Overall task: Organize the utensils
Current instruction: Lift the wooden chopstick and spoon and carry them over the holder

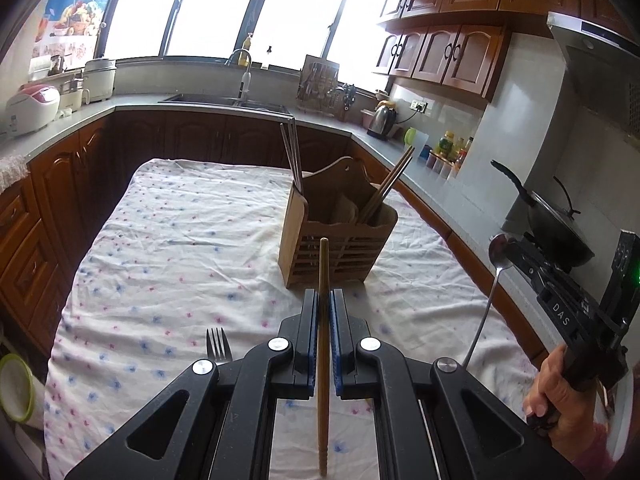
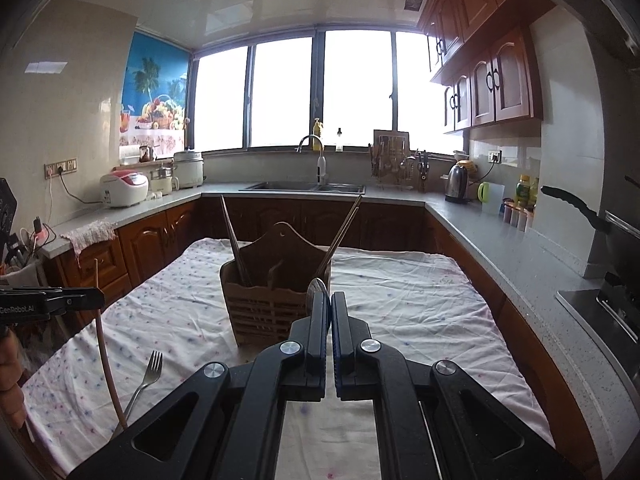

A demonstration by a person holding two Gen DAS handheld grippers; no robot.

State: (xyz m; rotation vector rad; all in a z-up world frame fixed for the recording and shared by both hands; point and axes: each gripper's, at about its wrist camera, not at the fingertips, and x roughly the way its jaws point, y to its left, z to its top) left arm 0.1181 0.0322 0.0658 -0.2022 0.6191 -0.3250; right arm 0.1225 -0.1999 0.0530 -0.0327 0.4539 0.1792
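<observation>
A wooden utensil holder (image 1: 340, 236) stands on the cloth-covered table (image 1: 180, 240), with metal chopsticks (image 1: 291, 156) in its left slot and brown chopsticks (image 1: 390, 188) in its right. My left gripper (image 1: 324, 300) is shut on a wooden chopstick (image 1: 323, 344), held above the table in front of the holder. My right gripper (image 2: 331, 300) is shut on a metal spoon (image 2: 316, 290); the spoon (image 1: 490, 288) also shows at the right of the left wrist view. The holder (image 2: 268, 300) sits just beyond it. A fork (image 2: 146, 376) lies on the cloth at front left.
Counters run around the table on three sides, with a sink (image 2: 308, 187), rice cookers (image 2: 124, 188), a kettle (image 2: 458, 180) and a knife rack (image 2: 394, 160). A wok (image 1: 556, 224) sits on the stove at the right. A green-rimmed bowl (image 1: 16, 388) is at the left.
</observation>
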